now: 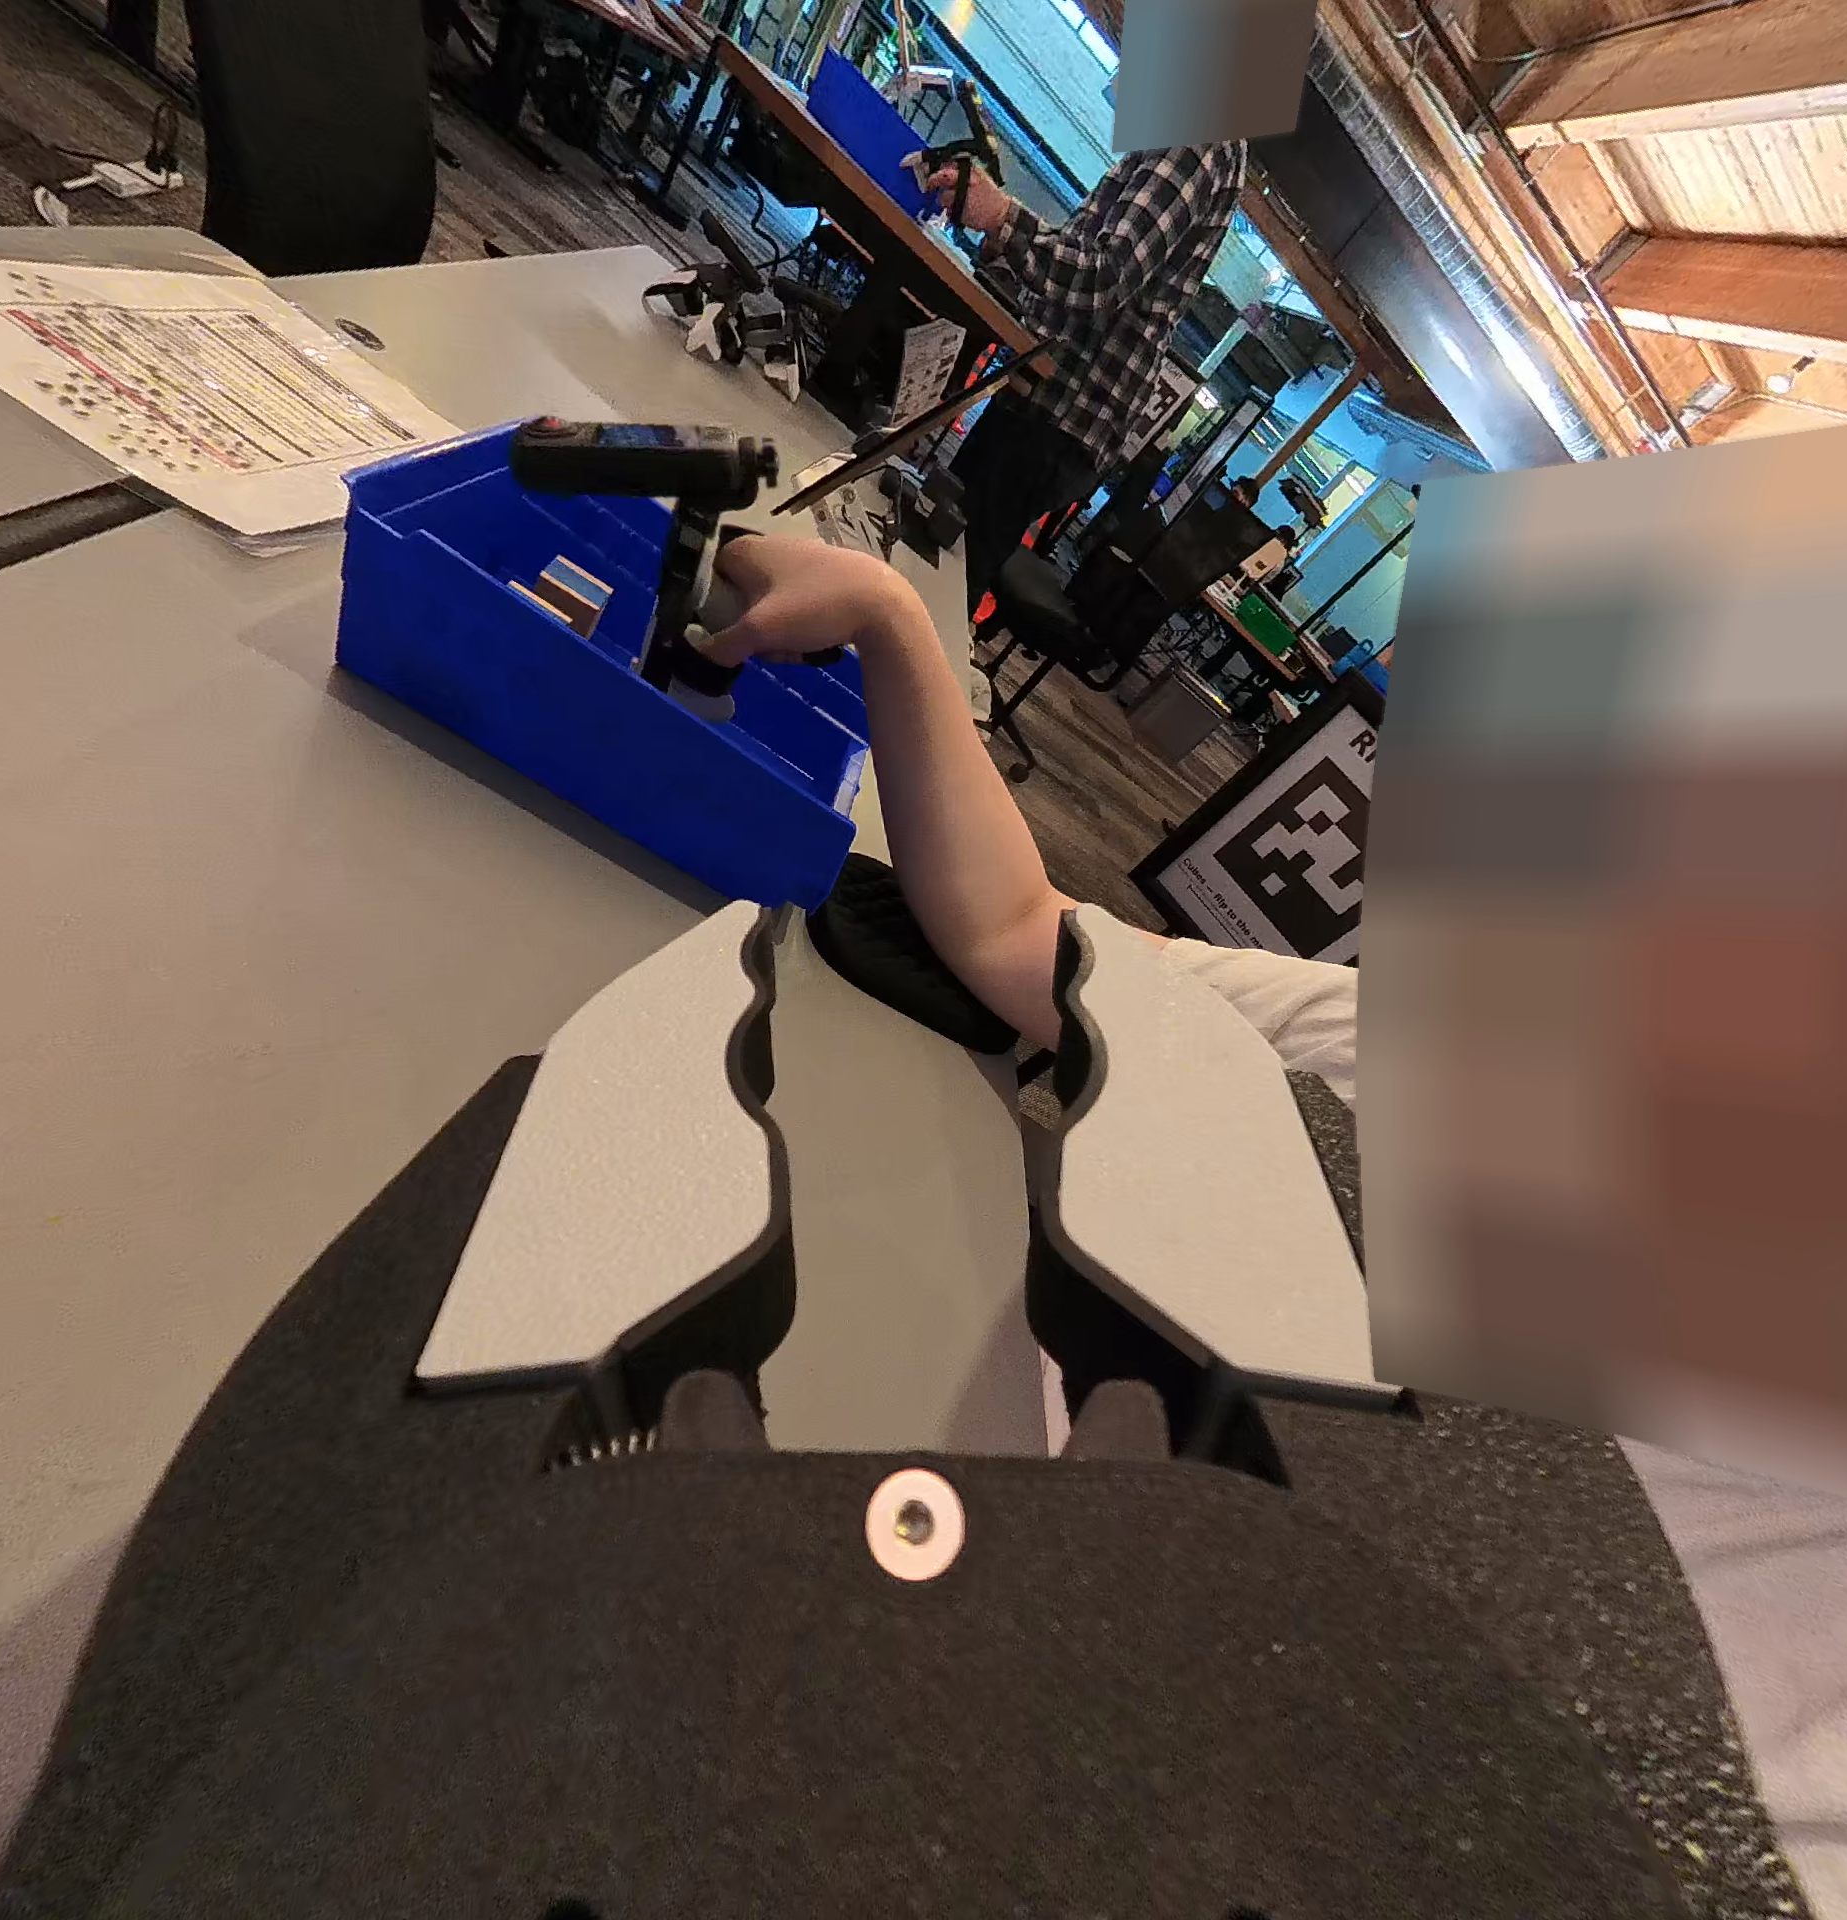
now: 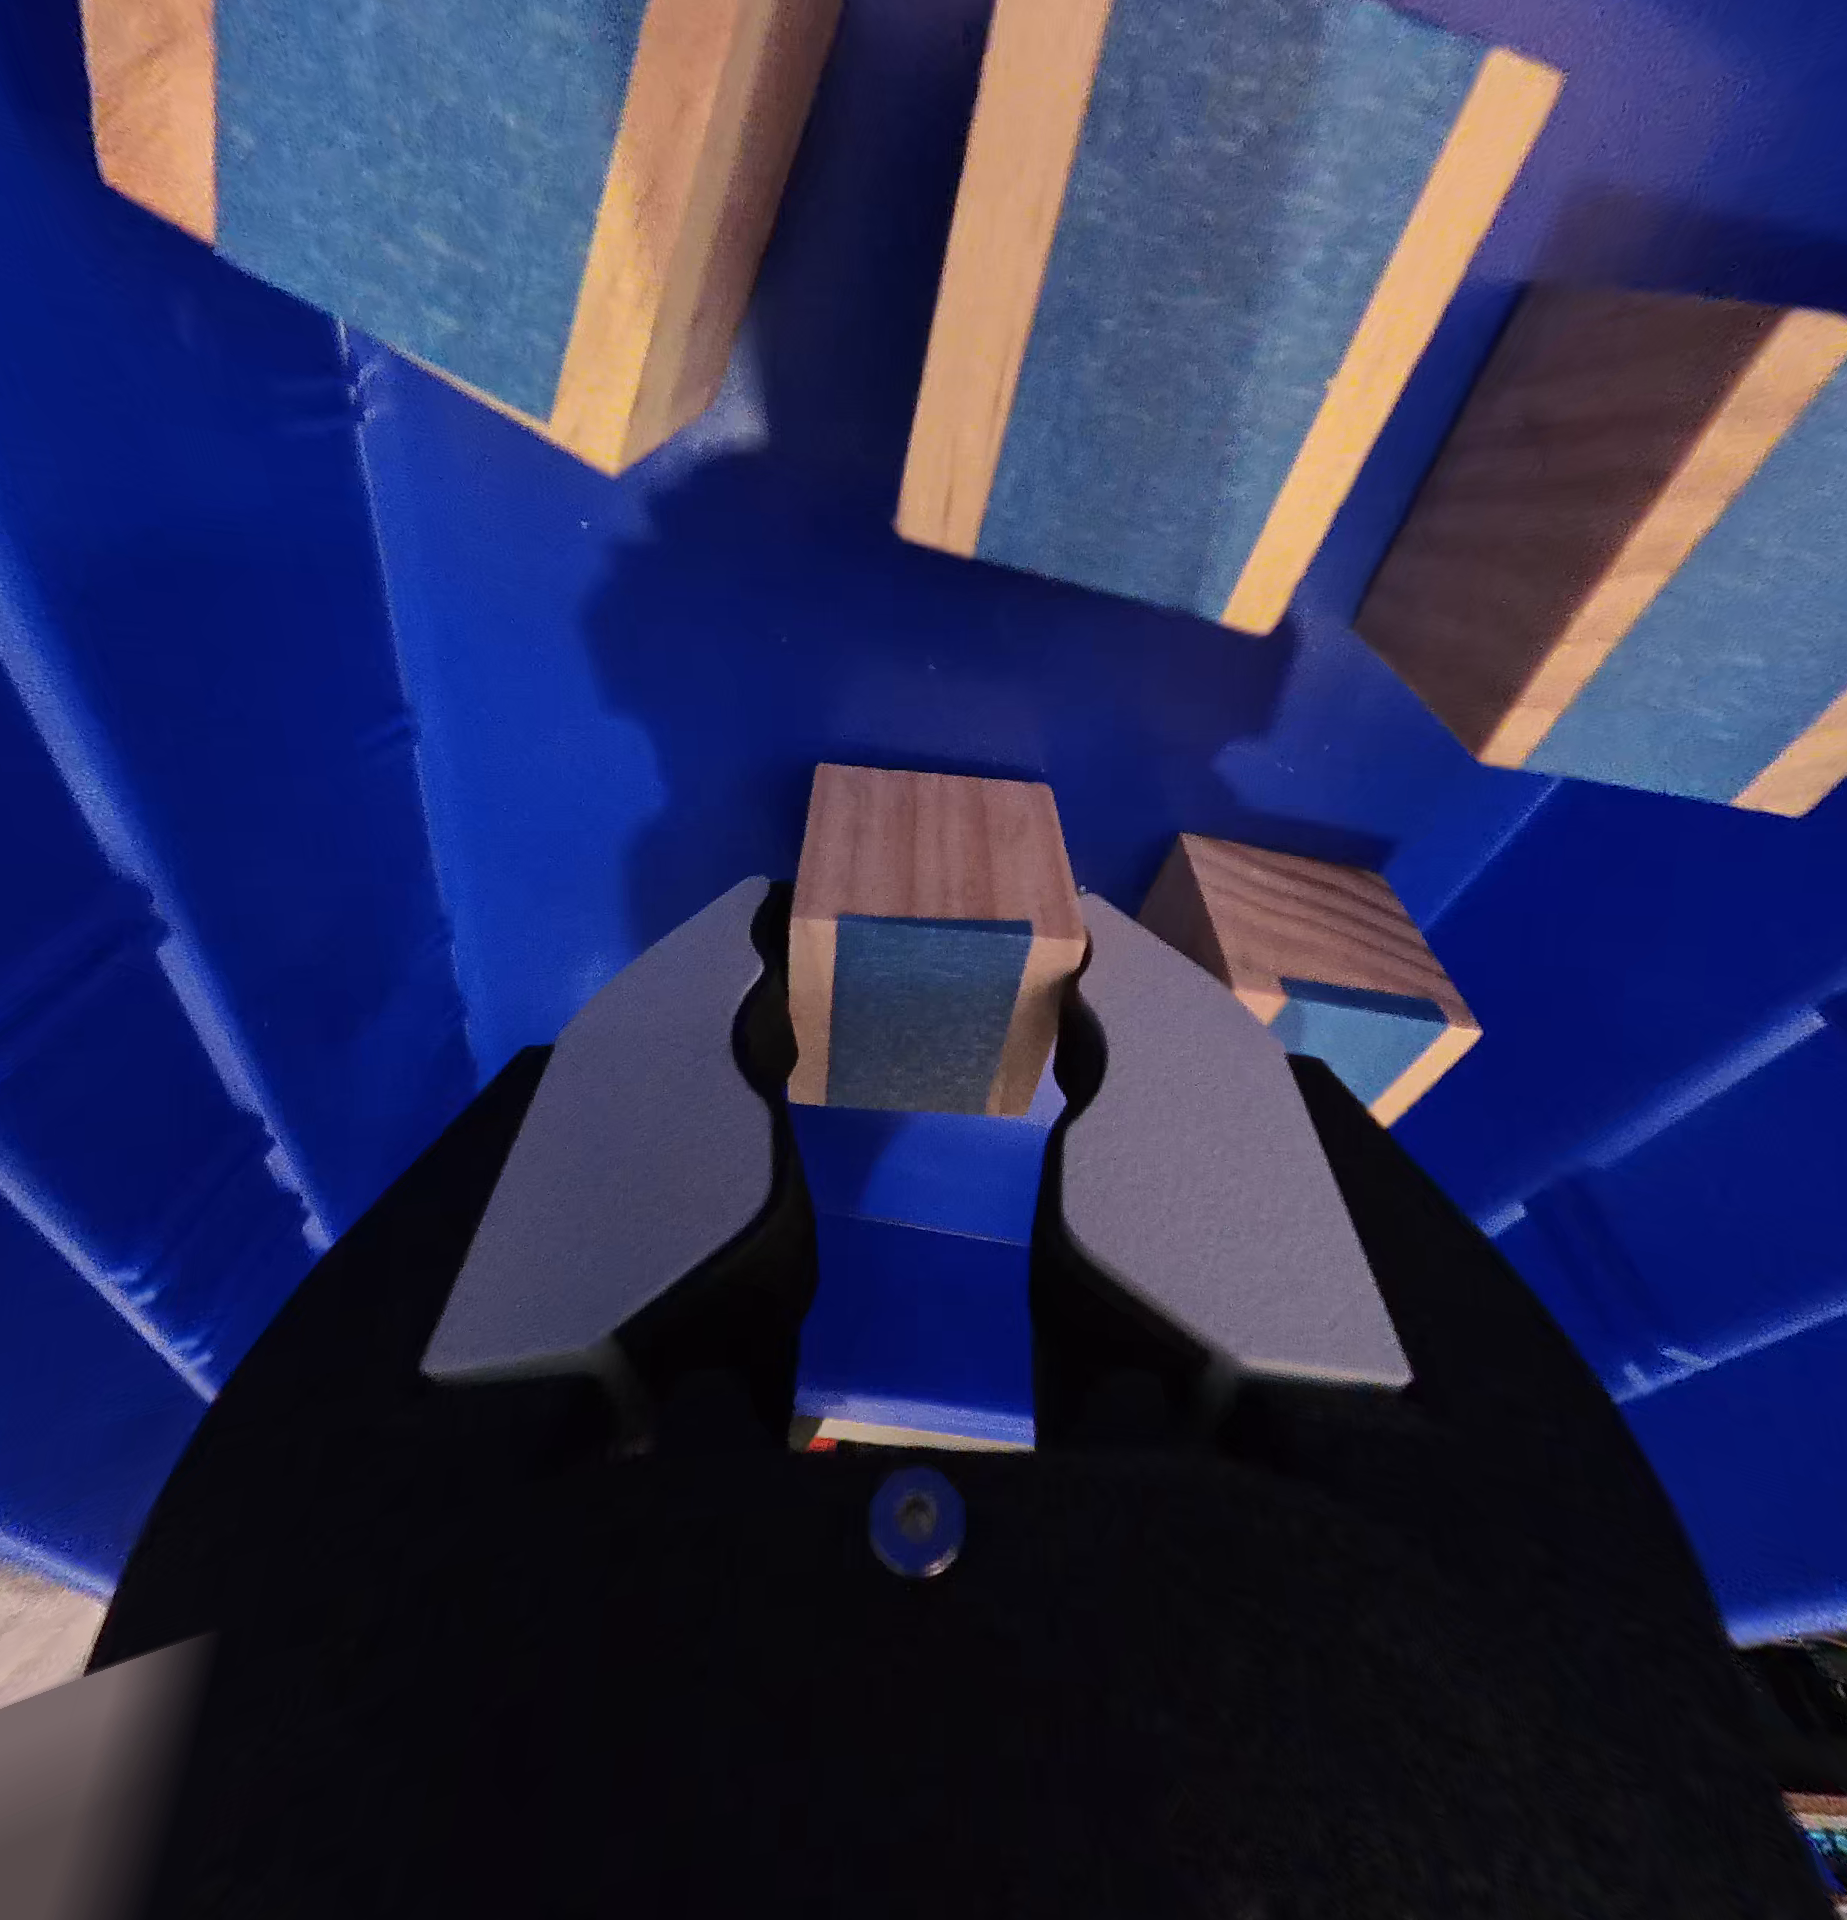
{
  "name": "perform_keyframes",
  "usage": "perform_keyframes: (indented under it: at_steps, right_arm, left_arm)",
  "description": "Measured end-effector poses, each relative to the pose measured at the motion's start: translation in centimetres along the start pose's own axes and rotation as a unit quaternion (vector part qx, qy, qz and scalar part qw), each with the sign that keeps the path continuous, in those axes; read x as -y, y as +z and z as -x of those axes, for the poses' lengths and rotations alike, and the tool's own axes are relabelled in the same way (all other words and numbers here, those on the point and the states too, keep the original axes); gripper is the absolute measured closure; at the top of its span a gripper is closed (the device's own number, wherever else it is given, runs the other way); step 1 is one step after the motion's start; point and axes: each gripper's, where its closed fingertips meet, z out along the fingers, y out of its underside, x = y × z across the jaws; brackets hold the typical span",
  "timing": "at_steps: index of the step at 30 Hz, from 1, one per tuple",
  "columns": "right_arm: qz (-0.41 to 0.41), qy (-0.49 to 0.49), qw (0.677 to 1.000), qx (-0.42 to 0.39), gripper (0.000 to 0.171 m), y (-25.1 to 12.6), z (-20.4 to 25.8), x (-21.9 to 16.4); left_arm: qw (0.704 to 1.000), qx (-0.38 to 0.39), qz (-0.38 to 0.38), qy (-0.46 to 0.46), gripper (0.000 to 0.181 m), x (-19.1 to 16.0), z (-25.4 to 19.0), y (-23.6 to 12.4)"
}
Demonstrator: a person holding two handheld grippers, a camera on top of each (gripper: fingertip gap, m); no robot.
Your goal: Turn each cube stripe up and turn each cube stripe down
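Note:
My right gripper (image 2: 934, 997) is shut on a wooden cube (image 2: 929, 935) with a blue stripe, one finger on each side. The stripe faces the camera. The gripper is inside the blue bin (image 2: 275, 831). A second cube (image 2: 1303, 935) lies just to the right. Three more striped cubes (image 2: 1210, 312) lie farther off, stripes showing. In the left wrist view the blue bin (image 1: 586, 748) sits on the grey table with a hand (image 1: 794, 613) holding the right gripper down into it. One cube (image 1: 576, 592) shows there. My left gripper (image 1: 914, 935) is open and empty above the table, short of the bin.
A printed sheet (image 1: 171, 384) lies on the table at the far left. A black pad (image 1: 898, 977) lies under the person's forearm at the table edge. A framed marker sign (image 1: 1303, 852) stands on the floor to the right. A person in a plaid shirt (image 1: 1116, 270) stands at a far table.

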Motion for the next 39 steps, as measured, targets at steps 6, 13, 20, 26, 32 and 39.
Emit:
perform_keyframes:
  at_steps: [6, 13, 20, 26, 32, 39]
  right_arm:
    - [-0.006, 0.010, 1.000, -0.018, 0.123, 0.1, -0.3, 0.7]
    - [-0.033, 0.006, 0.999, -0.025, 0.118, -1.0, -0.1, 1.3]
    - [-0.149, -0.024, 0.986, -0.066, 0.118, -7.5, 1.0, 0.7]
    - [-0.358, -0.058, 0.924, -0.119, 0.120, -16.9, 2.4, 0.5]
    - [-0.575, -0.151, 0.788, -0.160, 0.119, -26.0, 6.6, 0.6]
    - [-0.689, -0.190, 0.657, -0.242, 0.118, -30.7, 8.5, -0.6]
  left_arm:
    - [1.000, -0.002, -0.001, 0.000, 0.131, 0.0, -0.1, 0.1]
    - [1.000, -0.003, -0.001, 0.002, 0.131, 0.0, -0.6, 0.1]
    - [0.996, 0.036, -0.050, 0.067, 0.131, 2.1, -2.8, -4.4]
    - [0.933, 0.302, -0.126, 0.150, 0.130, 4.6, 0.8, -14.8]
    - [0.851, 0.497, -0.101, 0.135, 0.137, 2.9, 4.4, -22.8]
    - [0.782, 0.624, 0.000, -0.007, 0.138, -2.3, 12.4, -28.6]
